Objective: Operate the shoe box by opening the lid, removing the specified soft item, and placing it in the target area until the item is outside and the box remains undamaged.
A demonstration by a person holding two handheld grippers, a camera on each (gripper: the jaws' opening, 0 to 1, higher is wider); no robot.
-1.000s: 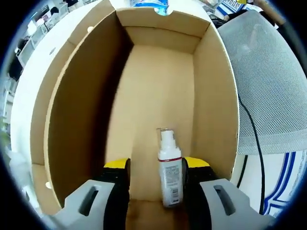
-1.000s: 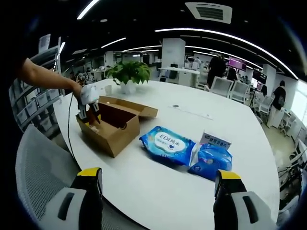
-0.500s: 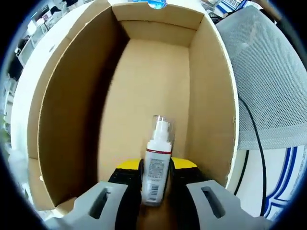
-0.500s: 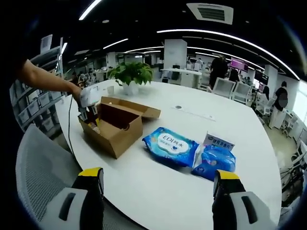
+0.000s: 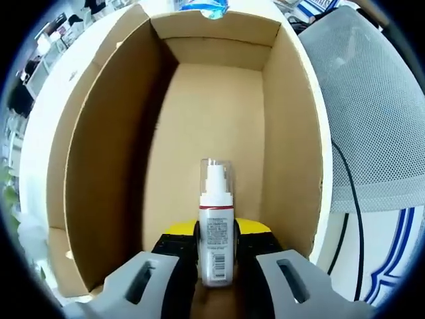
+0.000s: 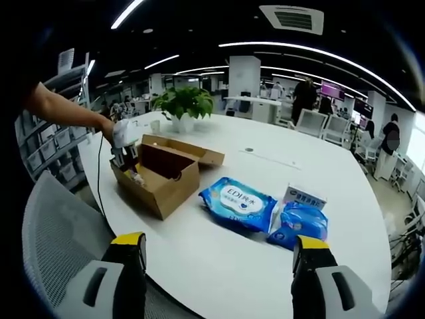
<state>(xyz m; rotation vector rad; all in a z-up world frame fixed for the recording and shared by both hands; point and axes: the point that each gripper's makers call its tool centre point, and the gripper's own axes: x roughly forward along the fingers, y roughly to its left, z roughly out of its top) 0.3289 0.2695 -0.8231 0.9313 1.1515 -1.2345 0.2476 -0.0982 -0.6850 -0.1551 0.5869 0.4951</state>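
In the left gripper view a white spray bottle with a clear cap and a red band stands between the yellow-tipped jaws of my left gripper, which is shut on it inside the open cardboard shoe box. In the right gripper view the same box sits on the white table with its lid flap open, and the left gripper reaches into its near end, held by a person's arm. My right gripper hangs open above the table's near edge, far from the box.
A blue wipes pack and a smaller blue pack with a white box lie on the table right of the shoe box. A potted plant stands behind. A mesh chair is at the near left, also beside the box.
My left gripper has closed on the spray bottle, which now stands centred between the jaws and slightly raised in the box. The right gripper has barely shifted.
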